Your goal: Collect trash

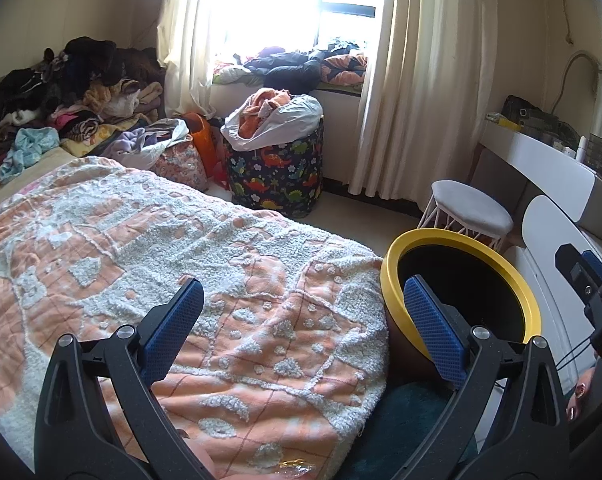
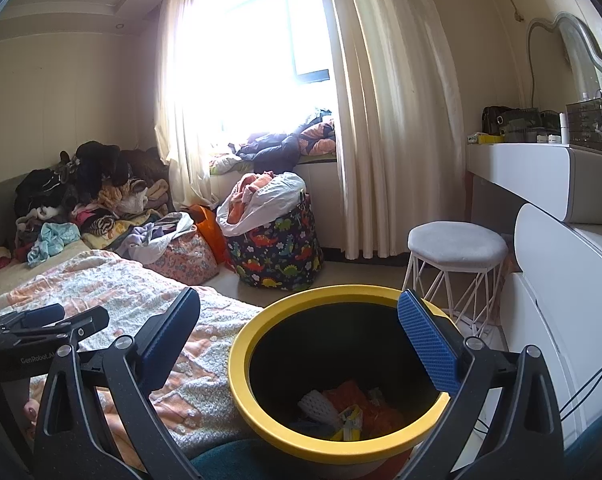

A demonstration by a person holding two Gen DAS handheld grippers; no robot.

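with both the left gripper (image 1: pixel 301 332) and right gripper (image 2: pixel 301 340) spread apart and empty, we judge collecting nearly done: trash (image 2: pixel 349 412) lies inside the yellow-rimmed bin (image 2: pixel 237 360) beside the bed (image 1: pixel 141 232), no loose scraps visible.

Bedroom, cream walls (image 2: pixel 61 92). Window (image 2: pixel 261 48) blown out by daylight, pale curtains (image 2: pixel 397 120) both sides. Sill (image 1: pixel 293 64) heaped with dark clothing. Bed under peach-and-white blanket (image 1: pixel 173 248); clothes pile (image 1: pixel 69 92) at far end. Dinosaur-print hamper (image 2: pixel 279 248) on pale floor (image 2: pixel 361 274) below window. White stool (image 2: pixel 457 244) beside white vanity (image 2: pixel 541 172); mirror (image 2: pixel 573 48) above, probably wavy-framed, edge distorted.
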